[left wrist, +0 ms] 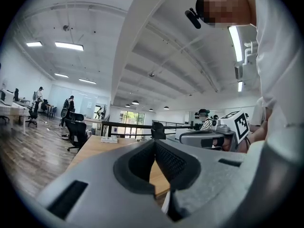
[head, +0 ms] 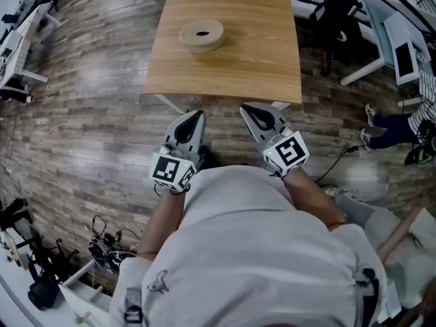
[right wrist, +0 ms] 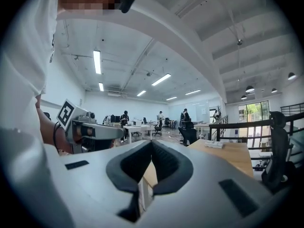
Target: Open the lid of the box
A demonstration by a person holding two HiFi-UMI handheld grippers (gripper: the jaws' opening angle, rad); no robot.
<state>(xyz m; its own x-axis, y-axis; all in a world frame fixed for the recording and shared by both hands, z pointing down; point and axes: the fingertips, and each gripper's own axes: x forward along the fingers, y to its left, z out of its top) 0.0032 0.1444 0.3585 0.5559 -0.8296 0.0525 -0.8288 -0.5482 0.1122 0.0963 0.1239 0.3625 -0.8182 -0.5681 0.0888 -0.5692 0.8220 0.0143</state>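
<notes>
A round, pale wooden box point(head: 201, 35) with a dark hollow in the middle of its lid sits on the far left part of the wooden table point(head: 259, 60). In the gripper views it shows only as a low pale shape point(left wrist: 109, 139) point(right wrist: 214, 144) on the tabletop. Both grippers are held close to my body, short of the table's near edge and well away from the box. My left gripper point(head: 199, 113) point(left wrist: 155, 142) is shut with nothing in it. My right gripper point(head: 244, 106) point(right wrist: 151, 143) is likewise shut and holds nothing.
The table stands on a wood-plank floor point(head: 82, 114). Black office chairs point(head: 337, 12) and white desks point(head: 388, 39) stand at the right, and a person's legs point(head: 385, 125) show at the right edge. Cables and gear point(head: 102, 244) lie on the floor at lower left.
</notes>
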